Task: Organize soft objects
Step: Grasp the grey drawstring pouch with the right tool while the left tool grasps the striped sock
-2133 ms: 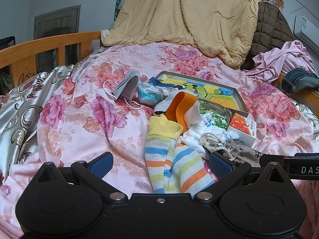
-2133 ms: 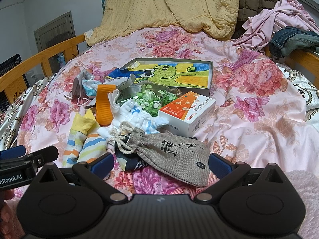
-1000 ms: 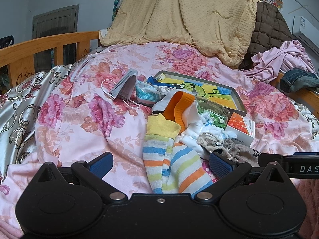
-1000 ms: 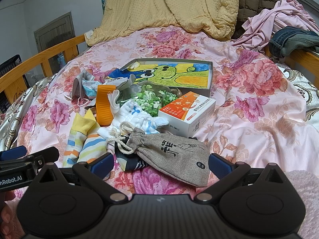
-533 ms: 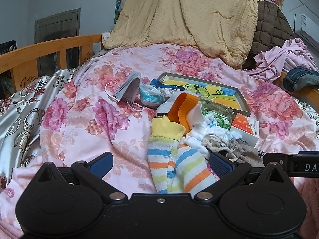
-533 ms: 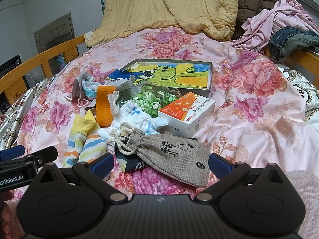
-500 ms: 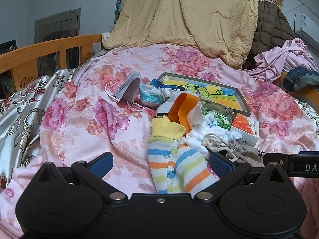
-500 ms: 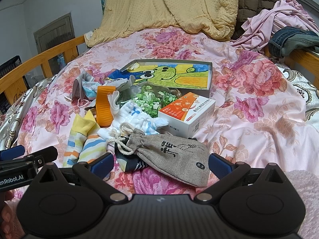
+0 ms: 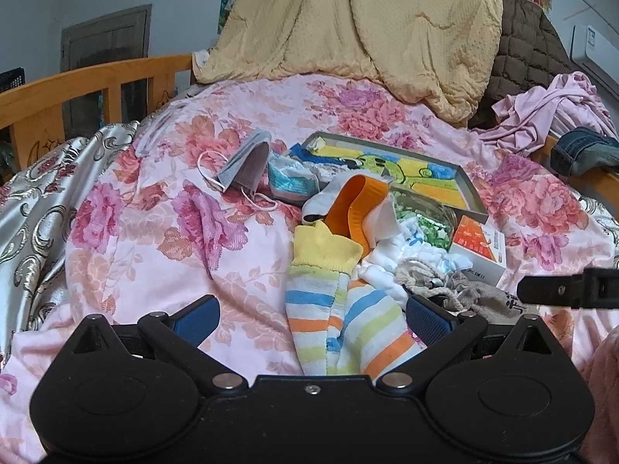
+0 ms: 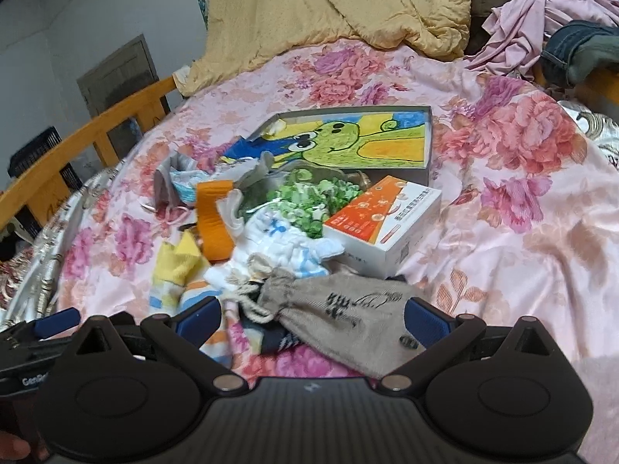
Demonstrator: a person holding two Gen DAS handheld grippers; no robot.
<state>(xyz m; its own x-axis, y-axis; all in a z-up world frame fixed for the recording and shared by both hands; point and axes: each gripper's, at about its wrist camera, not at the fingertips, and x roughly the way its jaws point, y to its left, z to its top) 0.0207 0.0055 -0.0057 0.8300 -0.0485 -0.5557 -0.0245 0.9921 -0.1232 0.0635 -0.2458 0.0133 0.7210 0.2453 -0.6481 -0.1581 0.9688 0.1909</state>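
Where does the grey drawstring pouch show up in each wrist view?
Left wrist: the grey drawstring pouch lies low at right, just beyond the left gripper's right finger, partly hidden.
Right wrist: the pouch lies bottom centre, between the open fingers of the right gripper.
Shared landmark: the orange-and-white box just behind it.

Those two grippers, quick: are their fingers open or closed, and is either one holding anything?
Left gripper: open, empty, with the striped socks lying between its fingers.
Right gripper: open, empty, with the grey drawstring pouch between its fingers.
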